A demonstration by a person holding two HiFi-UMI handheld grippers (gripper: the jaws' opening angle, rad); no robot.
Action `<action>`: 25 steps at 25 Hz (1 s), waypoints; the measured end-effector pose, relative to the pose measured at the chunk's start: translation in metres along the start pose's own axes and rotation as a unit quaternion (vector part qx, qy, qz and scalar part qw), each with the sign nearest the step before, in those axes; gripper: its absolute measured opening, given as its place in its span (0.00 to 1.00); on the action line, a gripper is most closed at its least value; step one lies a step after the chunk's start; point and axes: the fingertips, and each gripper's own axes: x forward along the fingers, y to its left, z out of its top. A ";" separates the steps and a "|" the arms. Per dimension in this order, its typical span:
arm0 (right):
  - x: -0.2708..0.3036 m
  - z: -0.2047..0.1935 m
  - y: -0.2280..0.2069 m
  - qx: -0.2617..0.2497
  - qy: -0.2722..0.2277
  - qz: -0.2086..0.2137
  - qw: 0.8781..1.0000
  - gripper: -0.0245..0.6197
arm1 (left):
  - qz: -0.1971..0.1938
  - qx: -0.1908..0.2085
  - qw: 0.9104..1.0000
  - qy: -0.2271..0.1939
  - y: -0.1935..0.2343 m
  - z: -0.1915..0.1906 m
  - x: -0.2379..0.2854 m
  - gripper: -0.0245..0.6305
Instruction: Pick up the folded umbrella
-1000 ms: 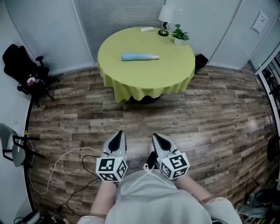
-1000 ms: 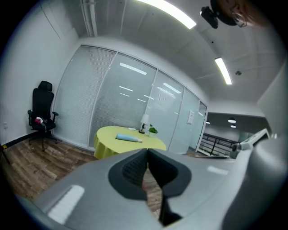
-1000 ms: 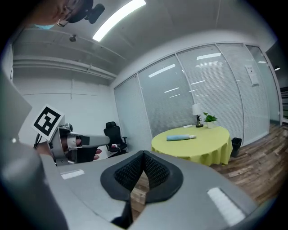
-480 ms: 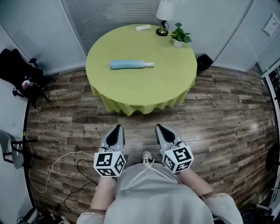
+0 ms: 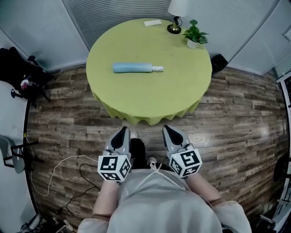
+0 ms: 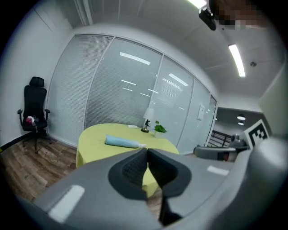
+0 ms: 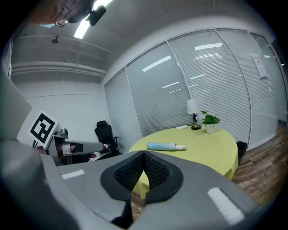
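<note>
Wood floor (image 5: pixel 241 113) lies under my fingers and runs out on every side of them. Far ahead of my fingers stands a wall (image 5: pixel 118 11) of glass with grey blinds. Between that wall and my fingers is a big round counter (image 5: pixel 150 98) (image 6: pixel 90 143) (image 7: pixel 211 148) with a green cloth over it. Its near edge is just ahead of my fingertips. A black chair (image 5: pixel 18 73) (image 6: pixel 35 108) (image 7: pixel 104 132) stands well off to the left of my left fingers, close to the wall.

My left fingers (image 5: pixel 120 138) (image 6: pixel 130 168) and my right fingers (image 5: pixel 173 136) (image 7: pixel 155 173) are side by side with a gap between the two pairs. Both point at the counter. Both pairs are clenched tight, pad against pad, and they hold nothing. Behind each pair sits a cube with black and white squares, one on the left (image 5: pixel 113 168) and one on the right (image 5: pixel 186 163).

The folded umbrella (image 5: pixel 134 68) (image 6: pixel 121 142) (image 7: pixel 162 146) lies flat on the counter, well ahead of my fingers. It is a bit nearer my left fingers than my right ones. It is pale blue, and its white end points to the right.

A lamp (image 5: pixel 175 13) (image 6: pixel 147 117) (image 7: pixel 193 112) stands at the far side of the counter, far ahead of my right fingers. A small green plant (image 5: pixel 194 36) (image 6: pixel 159 129) (image 7: pixel 209 121) in a white pot stands just right of it. A white card (image 5: pixel 153 22) lies just left of the lamp. A thin white cord (image 5: pixel 54 175) curls on the floor, left of my left fingers.
</note>
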 end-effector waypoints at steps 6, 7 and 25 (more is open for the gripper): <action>0.064 0.019 -0.029 0.006 0.003 -0.029 1.000 0.04 | -0.013 0.000 1.000 0.013 0.039 0.024 0.072 0.05; 0.077 0.023 -0.035 0.008 0.003 -0.035 0.999 0.04 | -0.015 0.003 1.000 0.012 0.046 0.032 0.086 0.05; 0.286 0.066 -0.103 0.026 0.038 -0.124 0.991 0.04 | -0.135 0.146 0.975 0.100 0.156 0.084 0.304 0.05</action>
